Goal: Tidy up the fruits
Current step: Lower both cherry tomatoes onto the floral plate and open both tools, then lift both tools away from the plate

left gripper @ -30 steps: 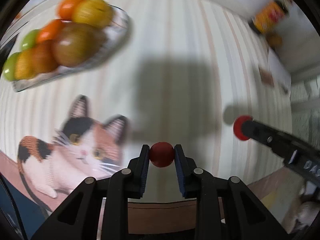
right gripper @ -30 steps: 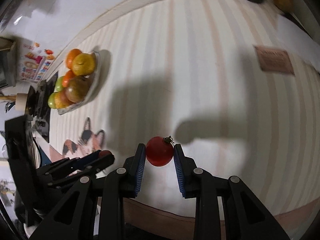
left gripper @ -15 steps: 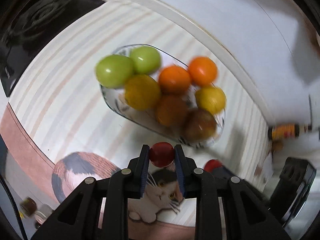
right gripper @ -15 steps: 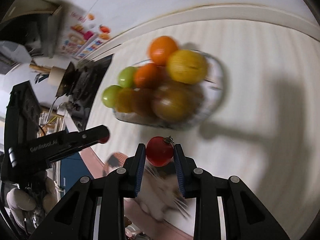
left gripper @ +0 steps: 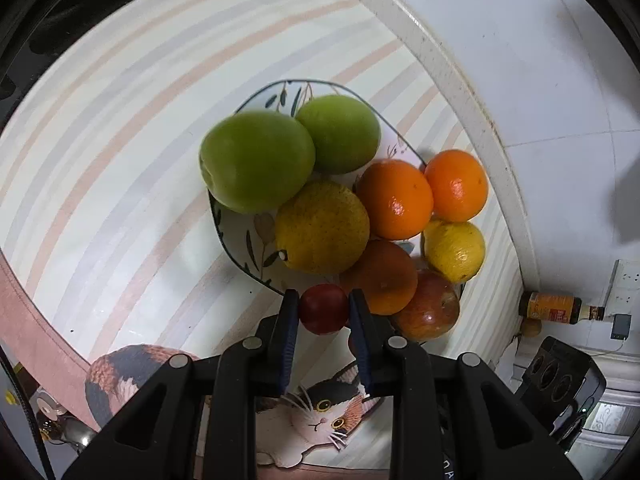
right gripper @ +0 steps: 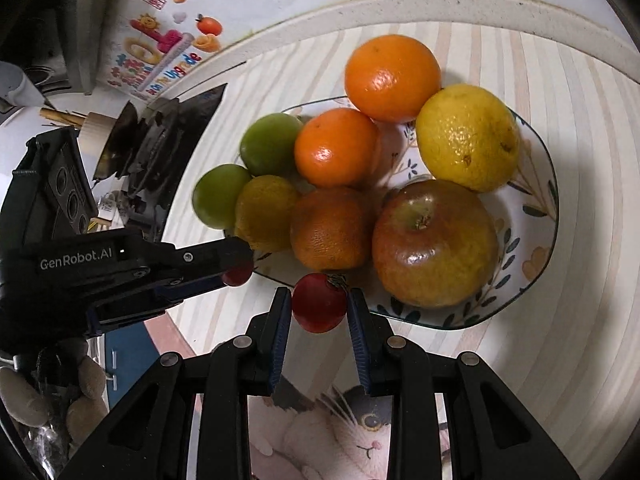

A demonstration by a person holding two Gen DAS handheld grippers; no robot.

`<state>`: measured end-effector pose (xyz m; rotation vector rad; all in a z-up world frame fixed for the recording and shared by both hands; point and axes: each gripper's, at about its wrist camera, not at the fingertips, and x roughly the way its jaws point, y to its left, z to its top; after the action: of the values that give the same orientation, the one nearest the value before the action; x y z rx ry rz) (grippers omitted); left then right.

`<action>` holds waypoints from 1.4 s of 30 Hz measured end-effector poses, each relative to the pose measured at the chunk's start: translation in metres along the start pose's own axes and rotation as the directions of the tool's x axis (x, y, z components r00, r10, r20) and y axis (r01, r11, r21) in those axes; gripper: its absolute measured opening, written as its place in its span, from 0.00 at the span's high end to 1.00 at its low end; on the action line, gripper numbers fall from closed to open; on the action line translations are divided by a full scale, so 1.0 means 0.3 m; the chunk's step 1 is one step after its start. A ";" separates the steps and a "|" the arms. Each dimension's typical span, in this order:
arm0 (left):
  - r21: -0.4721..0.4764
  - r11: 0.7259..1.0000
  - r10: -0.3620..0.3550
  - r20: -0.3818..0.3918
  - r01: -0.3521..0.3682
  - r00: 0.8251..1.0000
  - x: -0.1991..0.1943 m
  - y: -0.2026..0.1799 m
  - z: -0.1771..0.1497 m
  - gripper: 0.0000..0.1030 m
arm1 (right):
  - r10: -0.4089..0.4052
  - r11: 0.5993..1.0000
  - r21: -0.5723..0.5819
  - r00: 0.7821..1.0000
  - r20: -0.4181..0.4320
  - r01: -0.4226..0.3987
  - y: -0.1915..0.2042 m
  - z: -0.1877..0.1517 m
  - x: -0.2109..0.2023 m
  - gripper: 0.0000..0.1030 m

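A patterned plate (left gripper: 240,236) (right gripper: 540,216) holds several fruits: two green ones (left gripper: 256,162), oranges (right gripper: 392,76), lemons (right gripper: 466,136) and an apple (right gripper: 434,244). My left gripper (left gripper: 323,308) is shut on a small red fruit (left gripper: 323,309) just above the plate's near rim. My right gripper (right gripper: 319,302) is shut on a small red tomato (right gripper: 319,302) with a stem, at the plate's near rim beside the apple. In the right wrist view the left gripper (right gripper: 238,266) comes in from the left with its red fruit (right gripper: 239,274).
The plate sits on a striped mat (left gripper: 100,128) with a cat picture (left gripper: 320,412). A white wall ledge (left gripper: 460,80) runs behind it. A brown bottle (left gripper: 554,307) stands at the right. A colourful box (right gripper: 156,56) and dark stove parts (right gripper: 160,136) lie to the left.
Both grippers have swung from the open mat toward the plate and closed in on its near rim, each still holding its small red fruit.
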<state>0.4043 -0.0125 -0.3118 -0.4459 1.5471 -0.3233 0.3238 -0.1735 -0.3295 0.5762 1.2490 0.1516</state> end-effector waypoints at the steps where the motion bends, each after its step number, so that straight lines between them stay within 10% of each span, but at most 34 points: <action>1: 0.003 1.000 0.004 -0.005 -0.004 1.000 0.009 0.000 0.003 0.78 | -0.003 1.000 0.004 1.000 -0.001 0.003 -0.001 0.001 0.005 0.69; 15: 0.040 0.997 0.067 -0.033 -0.065 0.997 0.016 -0.010 0.007 0.71 | -0.030 0.997 0.067 1.000 0.007 0.030 0.006 -0.011 -0.020 0.35; 20: 0.103 0.983 0.147 0.043 -0.151 0.988 -0.059 -0.024 -0.033 0.51 | -0.072 0.996 0.058 0.997 0.023 0.071 0.006 -0.041 -0.134 0.19; 29: 0.205 0.887 0.350 0.282 -0.413 0.893 -0.212 -0.094 -0.205 0.06 | -0.353 0.927 -0.080 0.925 0.138 0.366 0.005 -0.058 -0.337 0.06; 42: 0.137 0.870 0.376 0.436 -0.473 0.818 -0.326 -0.170 -0.375 0.03 | -0.378 0.890 -0.181 0.900 0.218 0.418 0.038 -0.098 -0.479 0.04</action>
<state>0.2954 -0.0194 -0.1981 0.0414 1.1450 -0.0551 0.2519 -0.2137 -0.2075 0.1238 1.1330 -0.1049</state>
